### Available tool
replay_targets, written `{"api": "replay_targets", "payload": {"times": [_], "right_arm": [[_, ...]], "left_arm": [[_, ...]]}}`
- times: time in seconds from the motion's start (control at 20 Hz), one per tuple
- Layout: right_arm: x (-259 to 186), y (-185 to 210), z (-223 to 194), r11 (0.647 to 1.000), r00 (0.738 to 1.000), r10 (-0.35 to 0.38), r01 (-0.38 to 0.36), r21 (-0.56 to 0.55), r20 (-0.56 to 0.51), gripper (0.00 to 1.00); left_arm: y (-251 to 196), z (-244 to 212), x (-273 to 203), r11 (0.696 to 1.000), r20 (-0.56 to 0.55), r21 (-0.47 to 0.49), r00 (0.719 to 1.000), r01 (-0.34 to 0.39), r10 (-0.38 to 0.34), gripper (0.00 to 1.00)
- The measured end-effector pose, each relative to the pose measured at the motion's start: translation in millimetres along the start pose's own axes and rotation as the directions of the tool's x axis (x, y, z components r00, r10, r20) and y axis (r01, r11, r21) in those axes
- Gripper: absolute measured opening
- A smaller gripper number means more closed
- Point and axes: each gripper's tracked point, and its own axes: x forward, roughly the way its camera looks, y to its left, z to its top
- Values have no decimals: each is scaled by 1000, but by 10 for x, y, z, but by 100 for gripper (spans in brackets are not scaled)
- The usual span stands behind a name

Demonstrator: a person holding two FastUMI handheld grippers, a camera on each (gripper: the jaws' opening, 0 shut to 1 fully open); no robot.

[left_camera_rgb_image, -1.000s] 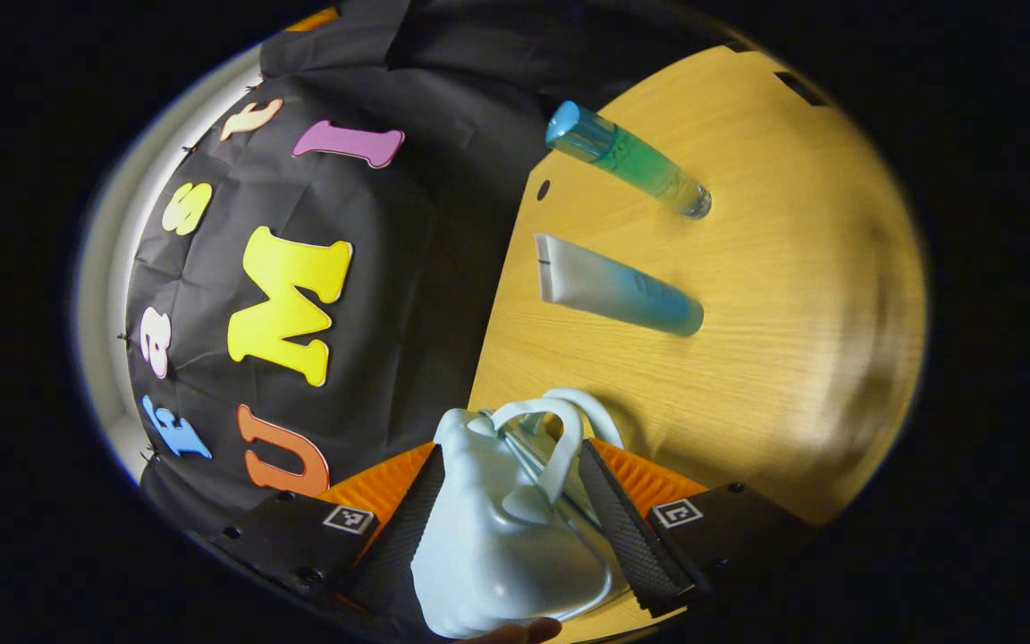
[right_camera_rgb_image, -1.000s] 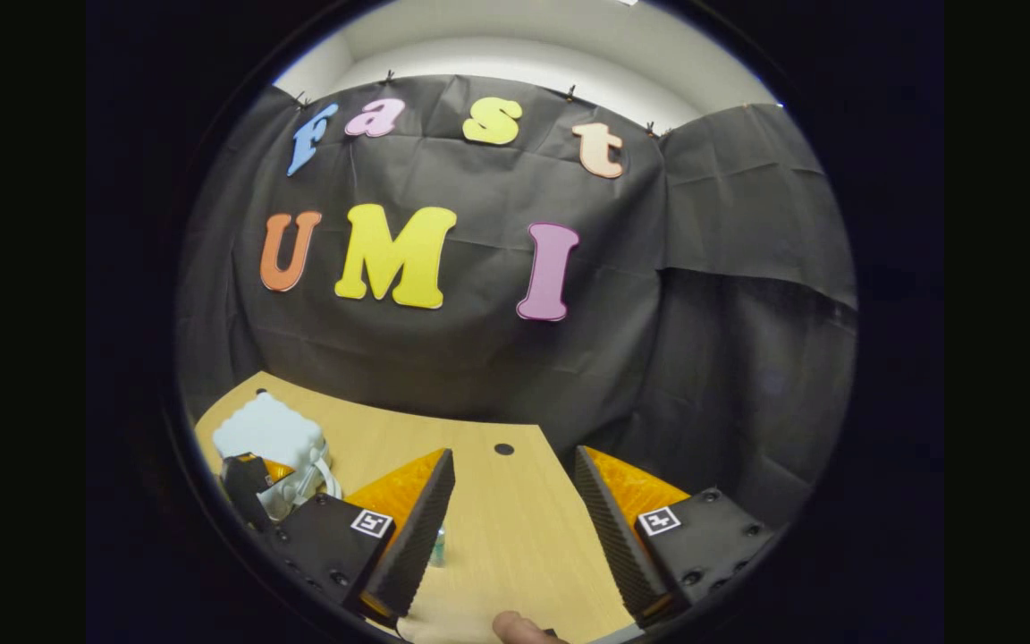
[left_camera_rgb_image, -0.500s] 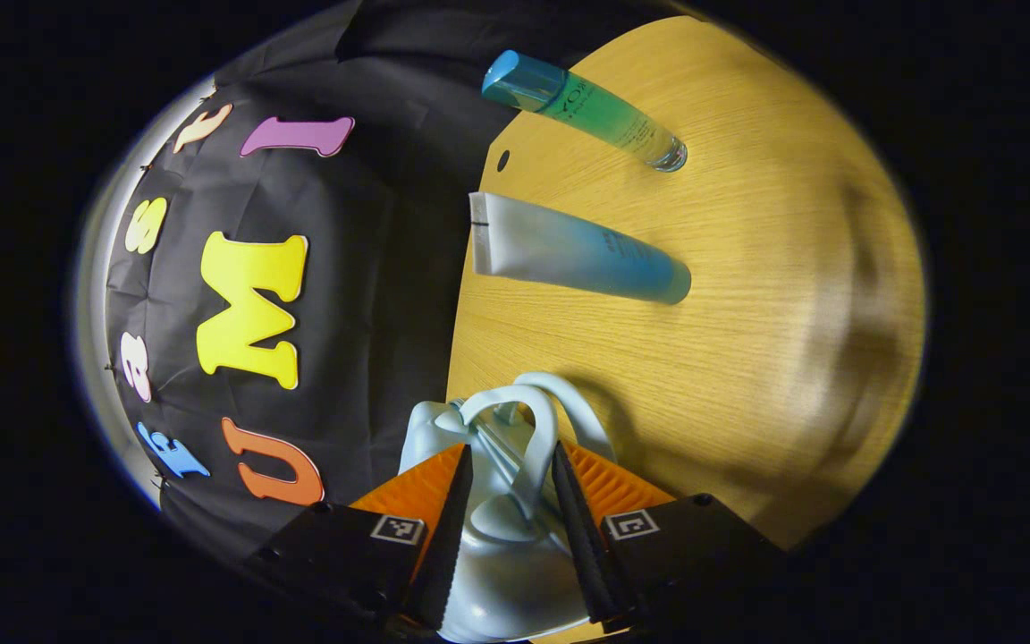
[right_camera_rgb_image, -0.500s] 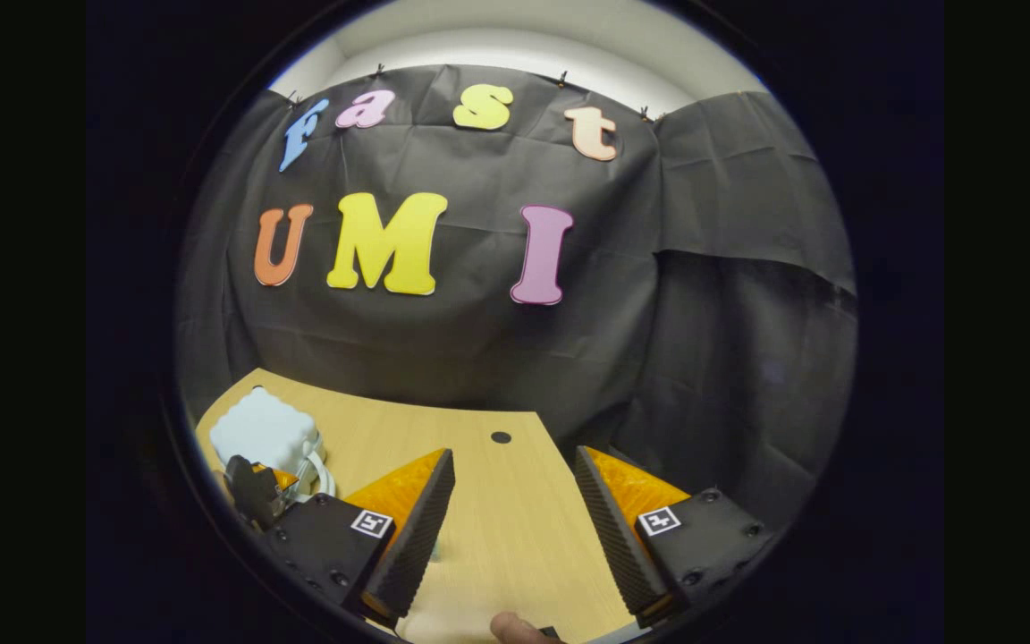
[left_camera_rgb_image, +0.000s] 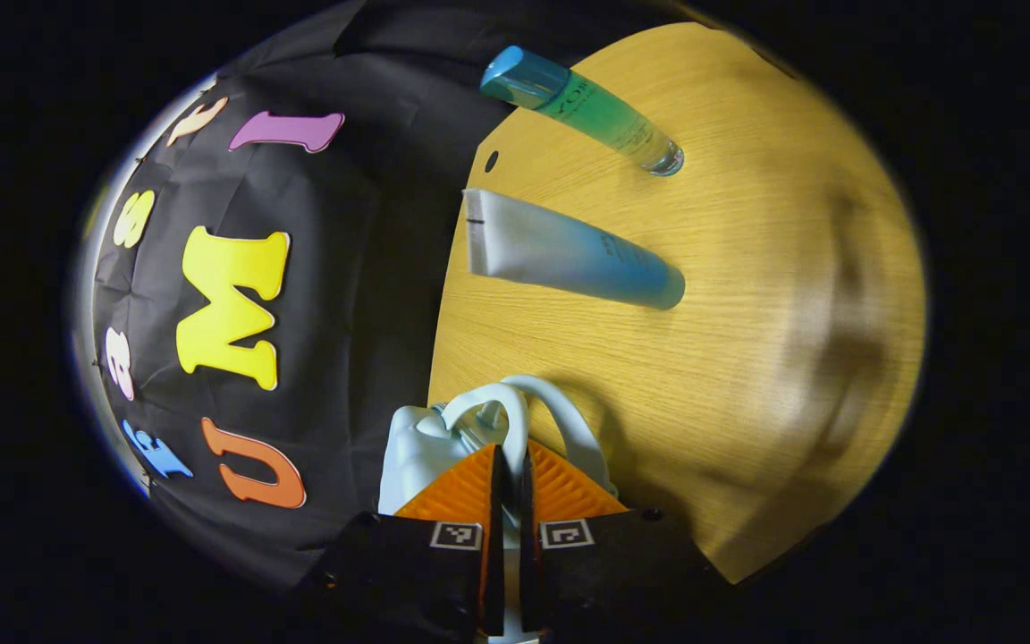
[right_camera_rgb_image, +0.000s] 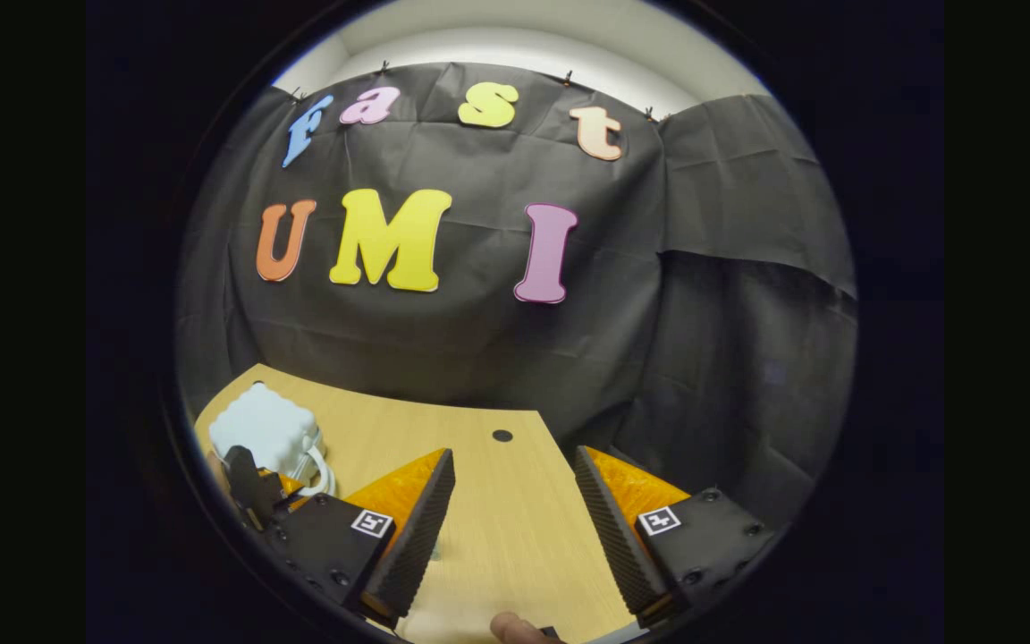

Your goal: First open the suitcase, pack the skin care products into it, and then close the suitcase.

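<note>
A: Wood table w/ black cloth behind it. What step are we on?

B: The first one, I think: opening the suitcase. The little pale blue suitcase sits at the table's edge, right by the cloth, and it looks closed.

A: What's the left gripper doing?

B: Its two orange fingers are squeezed almost together on the suitcase's white handle. Only a thin bit of handle shows between them, so it has a tight pinch.

A: And the right gripper?

B: Fingers wide apart, nothing between them. It hangs over bare table, well away from the suitcase, which sits far off to its left.

A: Next move?

B: Prob. lift or pull the handle so the lid swings up. The case looks light, so it may slide or tip. The other gripper might need to hold it down.

A: Anything inside the case?

B: Can't tell, it's closed. The skin care stuff is out on the table: a green bottle w/ blue cap and a white and blue tube, lying side by side, not touching, a bit past the case.
</note>
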Motion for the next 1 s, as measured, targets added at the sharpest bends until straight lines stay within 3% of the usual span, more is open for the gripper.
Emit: {"api": "replay_targets", "payload": {"times": [0.1,0.2,0.3,0.5,0.75,0.85,1.0], "right_arm": [[-11,24,49,1000,1000,0,0,-8,7,81],[-28,75,129,1000,1000,3,-3,-12,21,81],[-43,170,200,1000,999,8,-8,-18,33,81],[-67,473,307,999,998,39,-38,-27,41,81],[-123,1015,467,995,995,88,-86,-42,51,81],[-163,1271,540,993,992,108,-105,-49,57,81],[-228,1628,591,990,989,138,-135,-50,51,81]], "left_arm": [[236,-22,-73,991,23,-129,999,-22,25,9],[593,7,-279,975,66,-207,993,-78,94,9],[937,-67,-500,946,76,-302,986,-119,148,7],[1535,-457,-837,826,57,-546,977,-143,206,5],[2129,-1184,-1044,712,39,-689,974,-136,224,3],[2254,-1583,-1146,631,8,-759,967,-160,254,3],[2423,-2237,-1167,457,-30,-874,957,-165,289,3]]}}
